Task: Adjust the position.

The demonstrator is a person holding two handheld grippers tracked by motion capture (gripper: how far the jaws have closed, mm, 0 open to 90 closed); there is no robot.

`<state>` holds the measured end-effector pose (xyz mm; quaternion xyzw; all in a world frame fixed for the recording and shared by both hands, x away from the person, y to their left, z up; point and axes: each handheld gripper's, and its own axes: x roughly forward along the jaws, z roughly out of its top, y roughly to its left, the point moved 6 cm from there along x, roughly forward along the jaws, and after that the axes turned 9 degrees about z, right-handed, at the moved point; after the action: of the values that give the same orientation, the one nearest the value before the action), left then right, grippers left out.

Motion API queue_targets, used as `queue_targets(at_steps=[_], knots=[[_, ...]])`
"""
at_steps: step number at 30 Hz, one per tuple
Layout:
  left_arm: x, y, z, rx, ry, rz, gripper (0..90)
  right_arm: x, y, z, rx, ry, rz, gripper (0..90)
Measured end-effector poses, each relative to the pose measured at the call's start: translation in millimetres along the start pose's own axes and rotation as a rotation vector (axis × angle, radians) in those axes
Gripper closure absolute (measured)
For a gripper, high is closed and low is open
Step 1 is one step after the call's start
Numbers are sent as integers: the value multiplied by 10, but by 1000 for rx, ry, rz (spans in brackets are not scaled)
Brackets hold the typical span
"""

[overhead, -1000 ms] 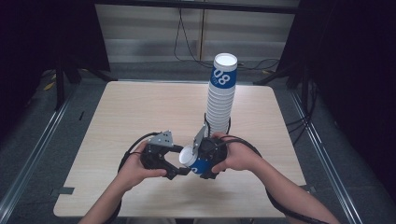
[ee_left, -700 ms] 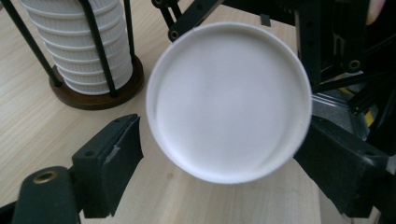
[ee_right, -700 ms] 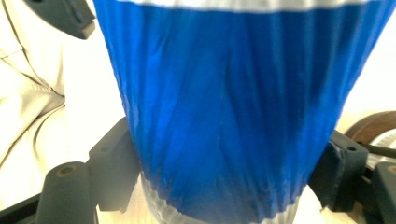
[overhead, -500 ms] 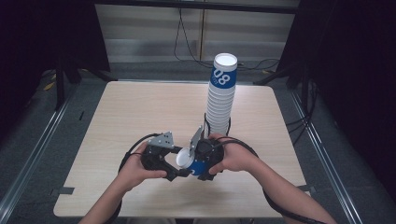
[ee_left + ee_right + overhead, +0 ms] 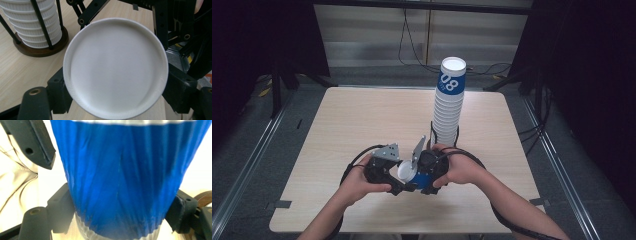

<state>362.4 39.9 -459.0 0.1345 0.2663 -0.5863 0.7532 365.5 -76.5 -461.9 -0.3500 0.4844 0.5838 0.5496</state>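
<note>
A blue paper cup (image 5: 416, 178) lies on its side above the table's front middle, held between both hands. Its white round end (image 5: 115, 67) faces the left gripper's camera. My left gripper (image 5: 398, 175) (image 5: 117, 91) is shut on that end, one jaw against each side of the rim. My right gripper (image 5: 424, 176) (image 5: 120, 207) is shut across the cup's blue wall (image 5: 122, 177), which is creased where it is squeezed. A tall stack of white cups (image 5: 447, 107) (image 5: 35, 22) topped by a blue "08" cup stands just behind the hands.
The stack sits in a wire holder on a round wooden base (image 5: 40, 50), close behind the right gripper. The light wooden table (image 5: 357, 120) has bare room to the left and back. Black cables loop around both hands. Dark floor and rails surround the table.
Both hands and the cup between them have shifted slightly left and toward the front edge. Each gripper keeps its hold.
</note>
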Motion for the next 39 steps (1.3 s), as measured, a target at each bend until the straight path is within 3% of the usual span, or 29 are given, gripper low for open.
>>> queue_targets(at_steps=[3, 6, 8, 26, 35, 39], knots=[[-11, 8, -5, -9, -2, 0, 252, 6, -2, 2, -16, -2, 2, 210], [-7, 4, -5, -22, -6, -1, 273, 12, 12, 10, 0, -5, 3, 209], [-8, 4, -6, -15, 0, -3, 272, 15, 8, 19, -21, -1, 2, 209], [-40, 14, -17, 0, -1, -2, 280, -1, 13, 14, -44, -37, -13, 179], [-53, 15, -16, 1, -9, 1, 283, -26, 17, -24, -46, -69, -9, 160], [-55, 22, -17, -3, -12, 1, 283, -31, 6, -62, -24, -67, -14, 144]])
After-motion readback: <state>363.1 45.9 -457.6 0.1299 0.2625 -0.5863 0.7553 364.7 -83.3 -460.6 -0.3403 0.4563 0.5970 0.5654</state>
